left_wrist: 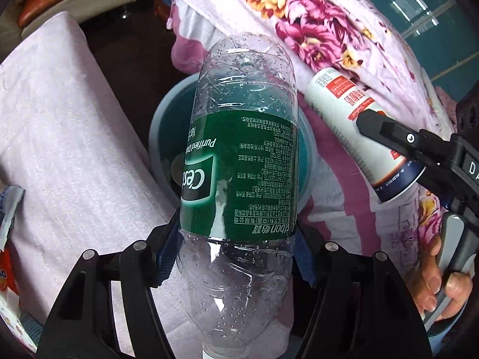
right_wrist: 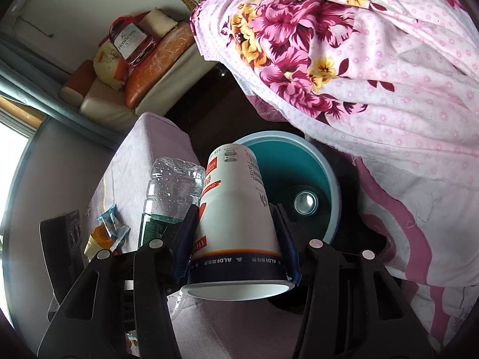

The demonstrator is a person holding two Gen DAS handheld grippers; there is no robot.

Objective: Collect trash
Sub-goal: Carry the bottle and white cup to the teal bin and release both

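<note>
Gripping a clear plastic water bottle [left_wrist: 239, 179] w/ the left gripper [left_wrist: 236, 257], jaws clamped on the lower edge of its green label, cap end toward the camera, base pointing away. Droplets inside the bottle walls. Held above the teal trash bin [left_wrist: 305, 149], which shows behind and below it. Clamping a white paper cup [right_wrist: 236, 209] in the right gripper [right_wrist: 236, 245], blue pads pressed on both sides near the dark-blue rim band; cup inverted rel. to camera, open mouth nearest the lens, base pointing at the bin [right_wrist: 329, 179]. Same cup [left_wrist: 362, 137] seen from the left wrist, tilted, just right of the bottle, right gripper [left_wrist: 398, 146] on it, hand [left_wrist: 440, 284] on the handle. Round metal can end [right_wrist: 305, 203] lying at the bin's bottom. Bin standing between a pink-covered table [right_wrist: 149, 155] and floral bedding [right_wrist: 359, 59]. Snack wrapper [right_wrist: 107, 233] on the table, beside the bottle [right_wrist: 170, 185].
</note>
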